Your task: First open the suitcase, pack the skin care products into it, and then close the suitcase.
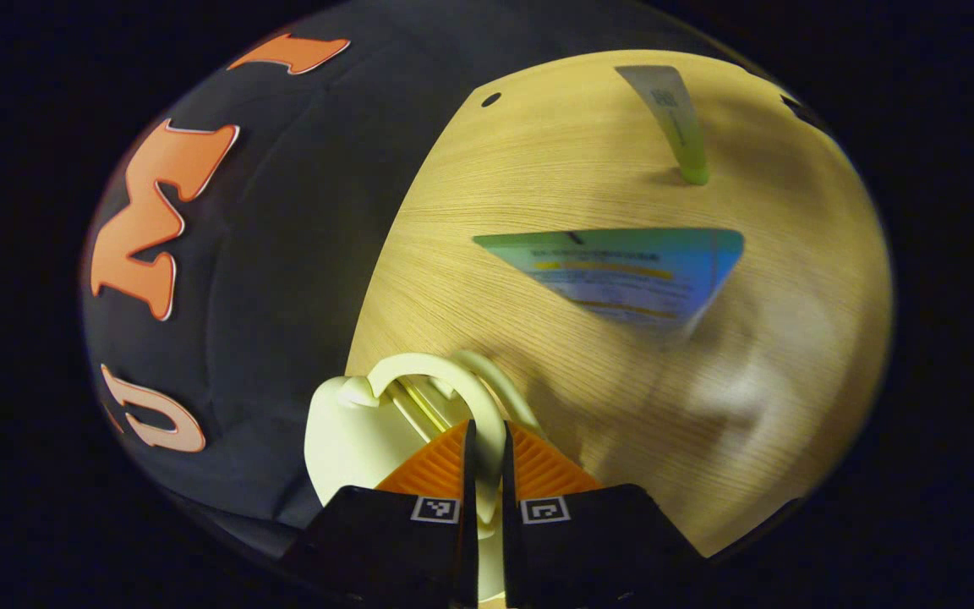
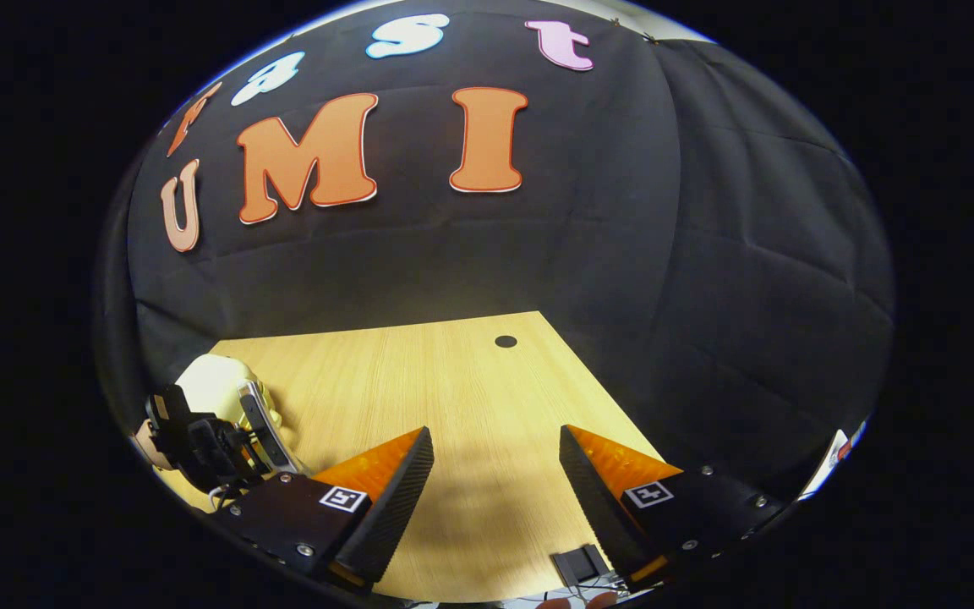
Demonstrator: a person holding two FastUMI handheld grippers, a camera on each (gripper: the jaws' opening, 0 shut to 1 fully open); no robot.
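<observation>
In the left gripper view my left gripper is shut on the arched handle of the small cream suitcase, which sits at the table's edge. Beyond it on the wooden table lie a blue-green skin care packet and a grey tube with a green cap. In the right gripper view my right gripper hangs open over bare table with nothing between its fingers. The cream suitcase shows at that view's far left, with the other gripper against it.
The wooden table has a small round hole near its back corner. The black cloth wall closes off the back and right sides.
</observation>
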